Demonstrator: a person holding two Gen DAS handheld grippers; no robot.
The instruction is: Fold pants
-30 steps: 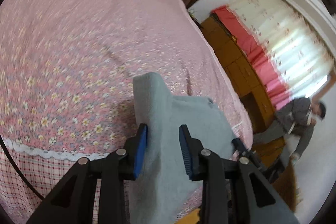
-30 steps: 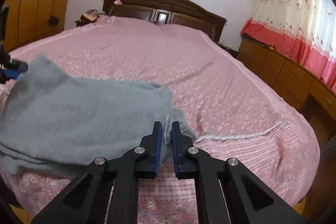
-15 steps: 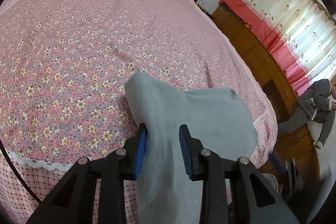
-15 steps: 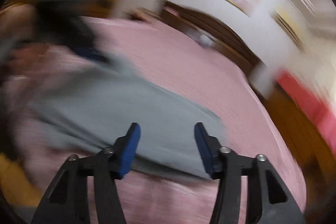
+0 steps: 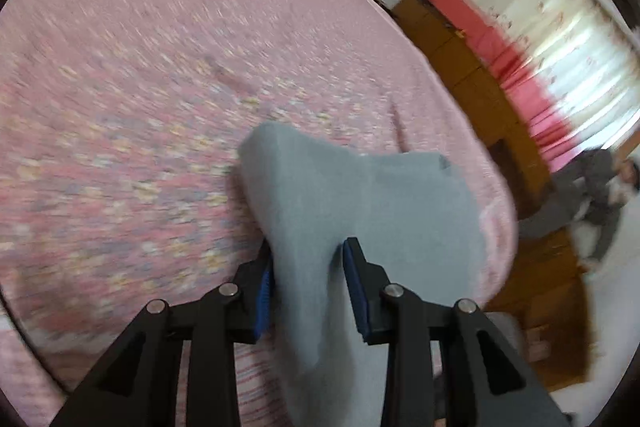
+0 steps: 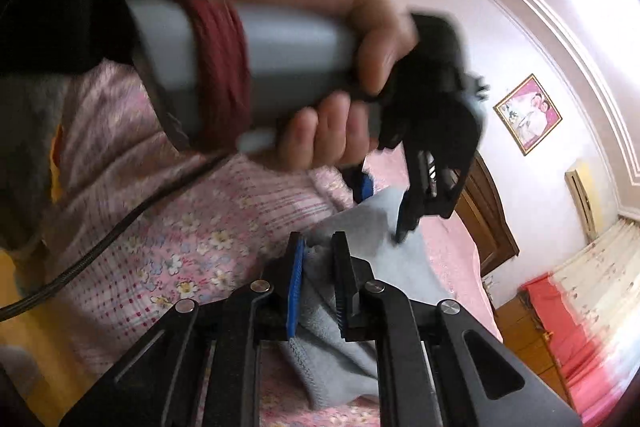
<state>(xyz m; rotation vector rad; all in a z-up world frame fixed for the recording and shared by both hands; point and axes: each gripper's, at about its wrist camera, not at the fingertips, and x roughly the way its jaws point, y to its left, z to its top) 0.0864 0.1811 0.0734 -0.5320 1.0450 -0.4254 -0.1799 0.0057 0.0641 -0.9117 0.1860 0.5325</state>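
A: Start wide. The big bed under its pink flower-print bedspread (image 5: pixel 160 75) fills the left wrist view, smeared with motion blur now where half a second back the flowers were crisp. So the left tool is swinging.

B: And across that bed lies the soft grey-blue fleece pants (image 5: pixel 344 203), bunched near the foot edge. One fold rides up between the blades of the left gripper (image 5: pixel 308 279), with part of the cloth draping over the left blade. Its jaws stand at a middling gap, the same as a second ago, cloth between them; whether the pads truly bite, I cannot tell.

A: The right side is where the change is. A second ago those fingers were pinched on a pants edge; half a second ago they were flung wide in a blur. Now the right gripper (image 6: pixel 318 279) is narrowed on a stitched hem of the pants (image 6: pixel 332 339).

B: A re-grip, I'd judge: one corner let go, a new one taken right beside the left tool. Both tools on the same end suggests the next fold is being set up.

A: Look how close they are. The person's left hand (image 6: pixel 340 75) wraps the grey plastic handle, with a dark red band round it, just above the right tool's fingers.

B: Textures, quickly: fleece nap thick and limp, hem overlocked; bedspread thin cotton with a checked border. Blue ribbed pads on black plastic fingers (image 6: pixel 297 291).
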